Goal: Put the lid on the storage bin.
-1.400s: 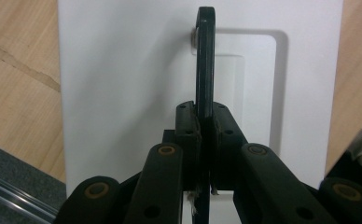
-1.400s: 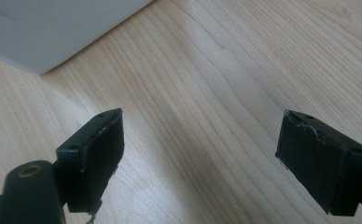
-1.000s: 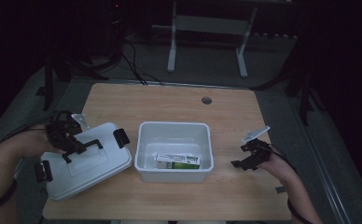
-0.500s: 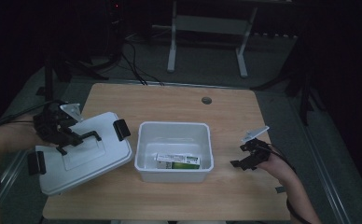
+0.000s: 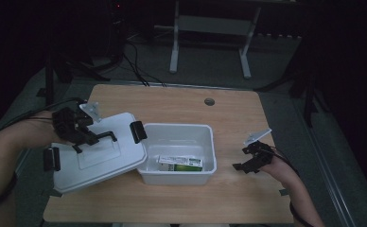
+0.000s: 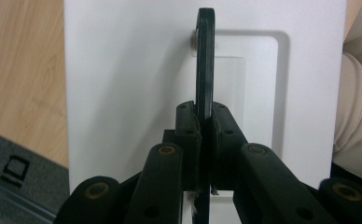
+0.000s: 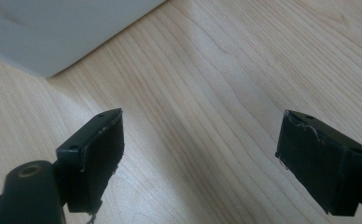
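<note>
Two black jaws of the left gripper (image 6: 205, 126) are pinching flat against the lid's black carrying handle (image 6: 205, 56), with no gap between pads and bar, so the grip looks firm. Around that handle, the white lid (image 5: 96, 151) is hanging tilted over the table's (image 5: 248, 113) left edge, its corner at about three o'clock overlapping the rim of the open white bin (image 5: 178, 153). Black latches are sitting on the lid's short ends, one (image 5: 138, 131) near the bin, the other (image 5: 51, 158) toward the person's forearm.

Judging by this, the step in hand is carrying the lid at the bin; whether it is going on or coming off cannot be told. If it is going on, the next move calls for swinging the lid toward three o'clock, levelling it, and squaring its edges with the rim before lowering (a pinch on a thin bar lets the lid swivel, so slow travel seems wise).

Inside the bin, a green and white carton (image 5: 180, 163) is lying flat against the wall at six o'clock.

Further out, at the bin's three o'clock and well apart from it, the right gripper (image 5: 251, 157) is hovering low over bare wood with its jaws spread wide and nothing between them; in the right gripper view, one white corner of the bin (image 7: 53, 32) is showing at eleven o'clock.
</note>
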The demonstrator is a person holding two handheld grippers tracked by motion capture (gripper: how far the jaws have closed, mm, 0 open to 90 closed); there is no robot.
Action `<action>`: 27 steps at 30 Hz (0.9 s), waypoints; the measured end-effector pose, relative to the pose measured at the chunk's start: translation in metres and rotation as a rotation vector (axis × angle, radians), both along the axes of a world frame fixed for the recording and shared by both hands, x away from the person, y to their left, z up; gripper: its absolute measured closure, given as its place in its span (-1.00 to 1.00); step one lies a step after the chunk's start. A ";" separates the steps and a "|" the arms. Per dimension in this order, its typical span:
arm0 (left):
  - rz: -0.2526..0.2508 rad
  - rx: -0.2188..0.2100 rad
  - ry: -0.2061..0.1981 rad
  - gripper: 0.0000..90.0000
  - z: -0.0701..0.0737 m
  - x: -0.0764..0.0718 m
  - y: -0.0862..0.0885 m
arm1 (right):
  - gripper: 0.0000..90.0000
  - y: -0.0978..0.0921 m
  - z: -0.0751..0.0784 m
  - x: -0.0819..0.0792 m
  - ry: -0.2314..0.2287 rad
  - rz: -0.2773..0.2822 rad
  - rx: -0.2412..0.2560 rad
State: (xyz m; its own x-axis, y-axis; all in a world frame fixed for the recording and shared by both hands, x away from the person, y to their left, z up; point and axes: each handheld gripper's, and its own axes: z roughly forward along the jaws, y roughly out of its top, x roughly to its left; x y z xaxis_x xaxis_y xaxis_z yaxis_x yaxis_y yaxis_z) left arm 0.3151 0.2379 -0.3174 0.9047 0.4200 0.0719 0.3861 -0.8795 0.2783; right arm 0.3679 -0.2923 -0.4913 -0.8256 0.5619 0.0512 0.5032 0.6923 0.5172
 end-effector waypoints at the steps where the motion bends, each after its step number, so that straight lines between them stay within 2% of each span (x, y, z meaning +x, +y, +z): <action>1: -0.006 -0.003 -0.005 0.86 -0.001 0.001 -0.004 | -0.68 0.000 0.000 0.000 0.001 0.000 -0.001; 10: -0.075 0.003 -0.004 0.86 -0.004 0.011 -0.039 | -0.68 0.001 -0.001 -0.001 -0.006 0.001 -0.003; 18: -0.120 0.011 -0.018 0.86 0.001 0.016 -0.063 | -0.68 0.000 -0.003 -0.003 -0.009 0.001 -0.001; 27: -0.170 0.005 -0.014 0.86 -0.001 0.022 -0.087 | -0.68 -0.002 -0.001 -0.005 -0.024 -0.004 0.018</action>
State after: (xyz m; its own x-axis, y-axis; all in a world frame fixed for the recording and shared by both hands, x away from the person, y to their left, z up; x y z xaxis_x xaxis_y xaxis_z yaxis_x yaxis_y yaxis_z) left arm 0.3372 0.1506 -0.3185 0.9615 0.2608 0.0867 0.2280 -0.9331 0.2780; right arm 0.3630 -0.2942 -0.4925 -0.8246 0.5642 0.0420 0.4933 0.6807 0.5416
